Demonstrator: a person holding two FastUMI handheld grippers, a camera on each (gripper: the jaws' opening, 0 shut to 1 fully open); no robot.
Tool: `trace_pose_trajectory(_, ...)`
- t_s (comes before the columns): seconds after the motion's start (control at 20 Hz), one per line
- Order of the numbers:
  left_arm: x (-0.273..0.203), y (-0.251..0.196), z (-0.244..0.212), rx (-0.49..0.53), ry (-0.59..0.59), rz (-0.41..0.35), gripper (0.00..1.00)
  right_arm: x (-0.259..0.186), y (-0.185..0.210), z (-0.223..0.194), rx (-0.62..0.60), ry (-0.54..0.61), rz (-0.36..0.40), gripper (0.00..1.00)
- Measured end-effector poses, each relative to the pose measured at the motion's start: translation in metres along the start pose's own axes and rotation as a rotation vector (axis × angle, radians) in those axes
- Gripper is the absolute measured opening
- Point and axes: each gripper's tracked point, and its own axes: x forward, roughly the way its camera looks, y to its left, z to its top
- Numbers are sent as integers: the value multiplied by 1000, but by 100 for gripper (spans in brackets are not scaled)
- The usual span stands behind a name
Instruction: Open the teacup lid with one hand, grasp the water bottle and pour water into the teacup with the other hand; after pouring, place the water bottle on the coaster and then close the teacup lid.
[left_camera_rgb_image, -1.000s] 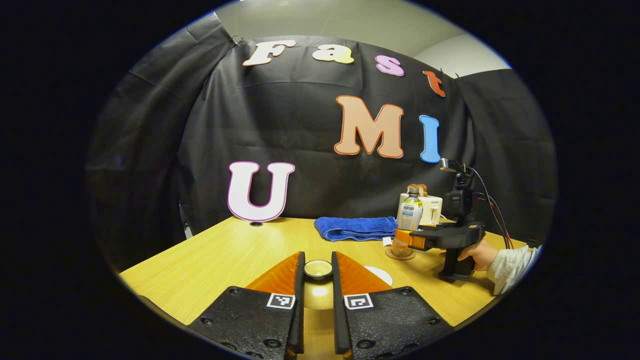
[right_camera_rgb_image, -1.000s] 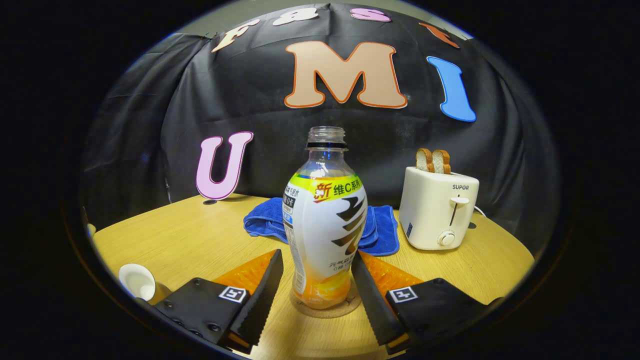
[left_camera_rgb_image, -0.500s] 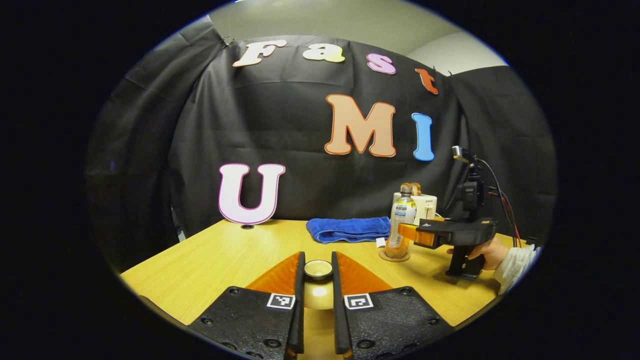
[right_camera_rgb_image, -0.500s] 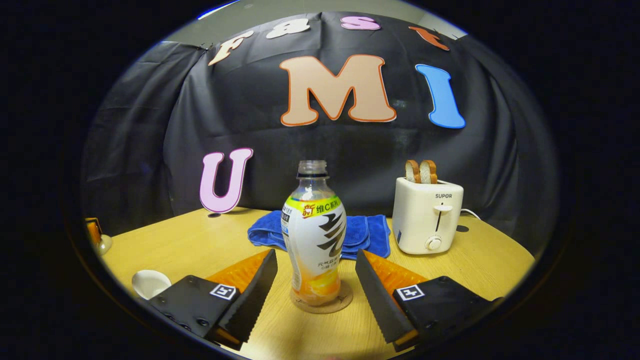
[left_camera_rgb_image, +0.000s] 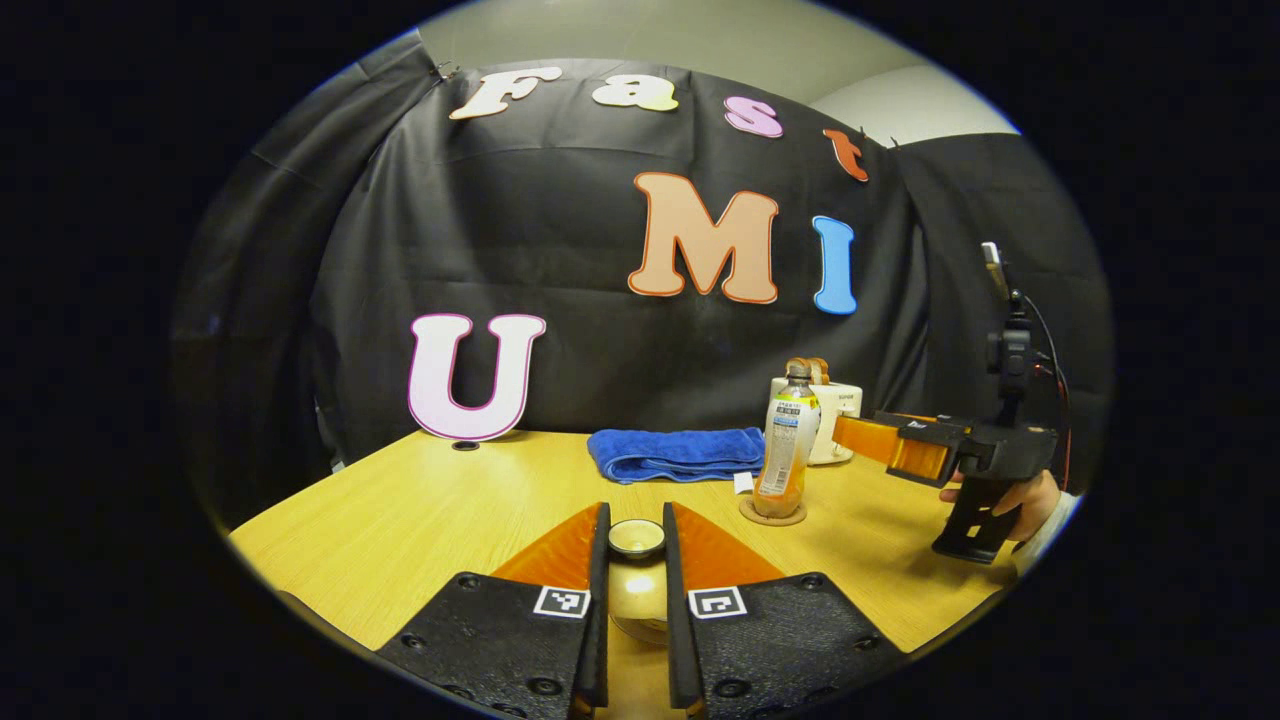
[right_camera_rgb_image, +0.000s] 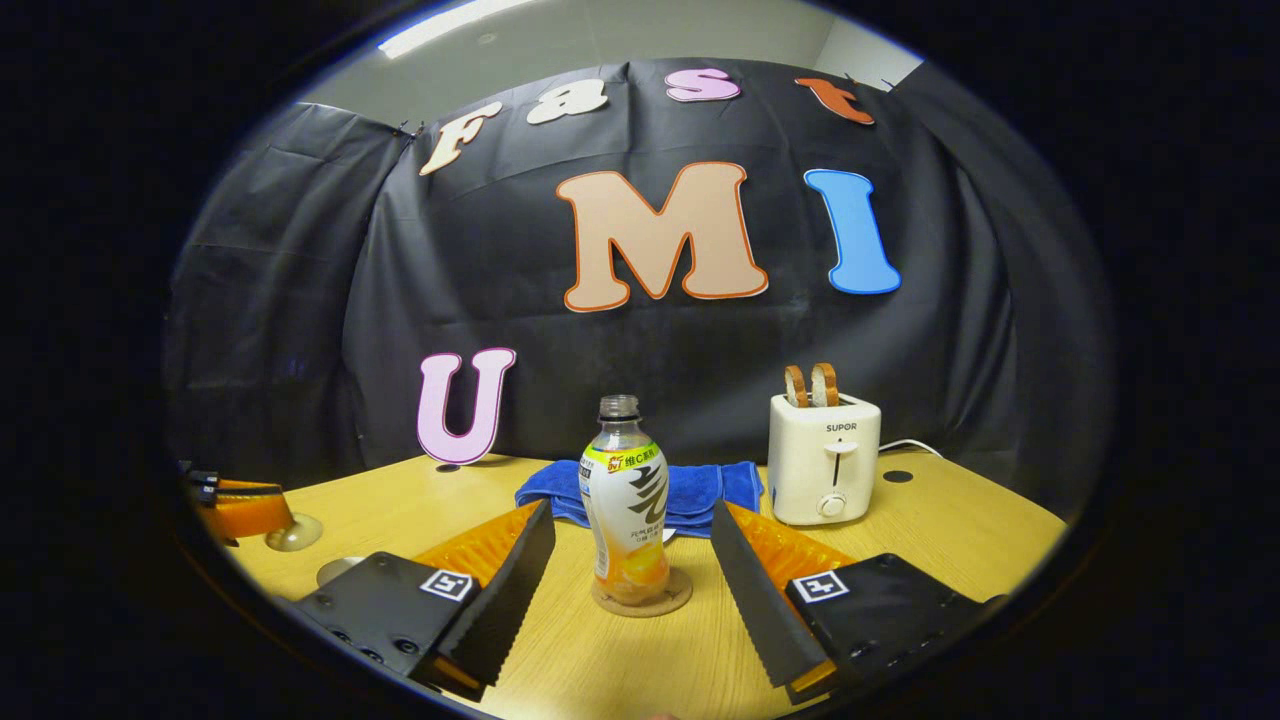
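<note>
My left gripper (left_camera_rgb_image: 636, 512) is shut on the knob of the beige teacup lid (left_camera_rgb_image: 636, 540), whose dome shows below between the fingers. In the right gripper view, that lid (right_camera_rgb_image: 293, 533) hangs at the far left, with a bit of the teacup rim (right_camera_rgb_image: 335, 570) showing low beside it. The uncapped water bottle (right_camera_rgb_image: 630, 490) stands upright on the round cork coaster (right_camera_rgb_image: 675, 598). My right gripper (right_camera_rgb_image: 630, 510) is open, its fingers well short of the bottle and apart from it. In the left gripper view, the bottle (left_camera_rgb_image: 786, 450) is on the coaster (left_camera_rgb_image: 772, 517), and a hand holds the right gripper (left_camera_rgb_image: 850, 432) to its right.
A white toaster (right_camera_rgb_image: 825, 470) with two bread slices stands behind and right of the bottle. A folded blue towel (right_camera_rgb_image: 700, 490) lies behind the bottle near the wall. The wooden table (left_camera_rgb_image: 400, 530) stretches to the left.
The right gripper has backed away from the bottle, which stays upright on the coaster. The left gripper keeps hold of the lid and has shifted slightly.
</note>
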Motion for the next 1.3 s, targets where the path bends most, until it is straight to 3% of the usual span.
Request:
trace_pose_trajectory(0.8, 31, -20, -41, 24, 104, -36, 21, -28, 2, -25, -40, 22, 16, 99)
trace_pose_trajectory(1.3, 34, -27, -46, 48, 108, -40, 22, -33, 4, -30, -36, 24, 25, 99)
